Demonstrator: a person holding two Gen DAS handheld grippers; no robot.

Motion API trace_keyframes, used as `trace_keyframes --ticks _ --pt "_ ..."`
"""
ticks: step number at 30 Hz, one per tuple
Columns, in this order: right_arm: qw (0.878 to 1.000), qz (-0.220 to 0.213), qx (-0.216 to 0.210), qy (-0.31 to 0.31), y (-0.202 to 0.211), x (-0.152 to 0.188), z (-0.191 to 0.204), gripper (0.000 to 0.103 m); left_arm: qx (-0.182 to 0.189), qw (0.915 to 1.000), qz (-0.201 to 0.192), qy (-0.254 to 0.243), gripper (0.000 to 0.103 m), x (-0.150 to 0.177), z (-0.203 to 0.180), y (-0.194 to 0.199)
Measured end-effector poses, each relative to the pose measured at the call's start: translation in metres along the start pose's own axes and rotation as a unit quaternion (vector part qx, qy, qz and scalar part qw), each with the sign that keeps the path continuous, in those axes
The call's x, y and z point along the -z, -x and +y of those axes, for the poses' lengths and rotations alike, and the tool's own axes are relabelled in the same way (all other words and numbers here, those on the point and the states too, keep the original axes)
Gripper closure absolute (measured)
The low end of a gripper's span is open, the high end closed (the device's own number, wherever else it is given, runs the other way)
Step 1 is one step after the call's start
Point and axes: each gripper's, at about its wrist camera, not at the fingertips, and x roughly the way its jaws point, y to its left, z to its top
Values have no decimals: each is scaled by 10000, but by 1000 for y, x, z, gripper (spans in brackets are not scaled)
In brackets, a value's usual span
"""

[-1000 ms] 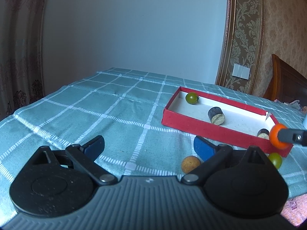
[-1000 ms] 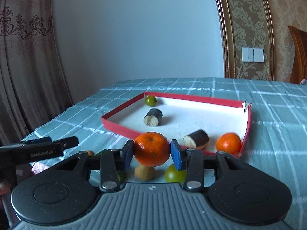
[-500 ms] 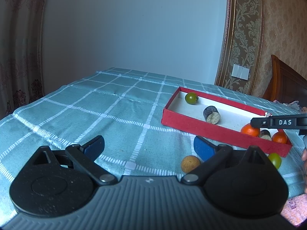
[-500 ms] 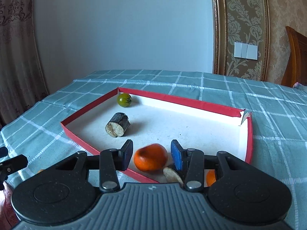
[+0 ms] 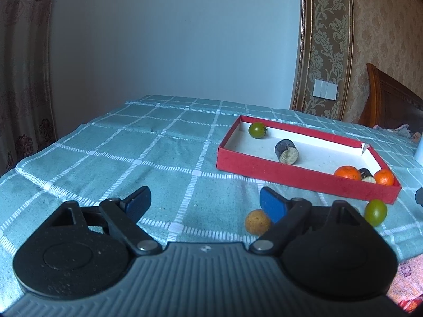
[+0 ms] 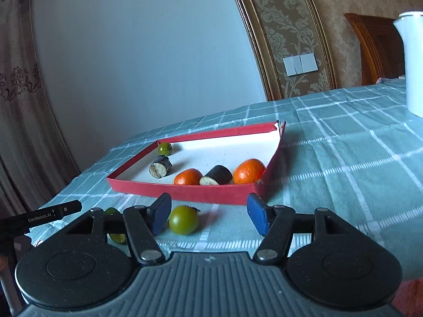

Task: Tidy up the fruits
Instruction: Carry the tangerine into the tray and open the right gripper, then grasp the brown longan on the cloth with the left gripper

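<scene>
A red box (image 5: 290, 178) (image 6: 206, 194) with a white floor holds a green tomato (image 5: 257, 130) (image 6: 165, 148), two dark cut pieces (image 5: 286, 152) (image 6: 217, 175) and two oranges (image 5: 346, 172) (image 6: 248, 171). On the cloth in front of it lie a green tomato (image 6: 183, 219) (image 5: 375, 212) and a tan round fruit (image 5: 257, 222). My right gripper (image 6: 208, 215) is open and empty, with the loose tomato just inside its left finger. My left gripper (image 5: 205, 203) is open and empty; the tan fruit lies by its right finger.
A teal checked cloth (image 5: 132, 153) covers the table. A white jug (image 6: 411, 63) stands at the far right. Another small green fruit (image 6: 116, 235) lies behind my right gripper's left finger. A wooden headboard (image 5: 391, 103) and curtains border the table.
My right gripper let go of the orange inside the box, opened wide and drew back out to the near side, over the loose green tomato. My left gripper held still.
</scene>
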Motion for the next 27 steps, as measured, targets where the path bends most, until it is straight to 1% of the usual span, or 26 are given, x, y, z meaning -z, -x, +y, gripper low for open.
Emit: trace_keyframes --ticks 1,2,5,8,11,13,16,21,23,26,27 --pt "10000 -22 14 -38 0 3 -2 40 14 10000 40 -70 34 0 -1 1" --pt "9998 38 -37 -189 -1 4 -6 40 41 9998 102 -151 37 0 -1 2" --pt "9988 89 -137 -467 -4 4 -14 40 194 9986 181 -456 38 3 -2 7" --pt "9972 267 -233 -664 -9 5 -21 40 306 9966 103 -758 37 5 -7 12" --pt "9961 311 -280 -778 -11 7 -25 40 360 9944 145 -982 37 4 -18 7" --pt "9958 288 -290 -825 -10 7 -26 40 384 9928 254 -1103 37 4 -26 0" --pt "9951 265 -294 -909 -9 8 -29 40 395 9912 405 -1193 37 5 -36 -8" --pt "9947 271 -317 -940 -9 8 -30 40 399 9901 518 -1240 39 7 -41 -17" --pt "9946 268 -326 -951 -8 8 -30 40 406 9905 630 -1155 43 5 -39 -22" --pt "9944 269 -337 -969 -8 7 -31 40 481 9897 851 -1049 56 5 -36 -29" --pt "9943 269 -338 -975 -8 7 -31 40 515 9895 886 -1020 63 5 -35 -30"
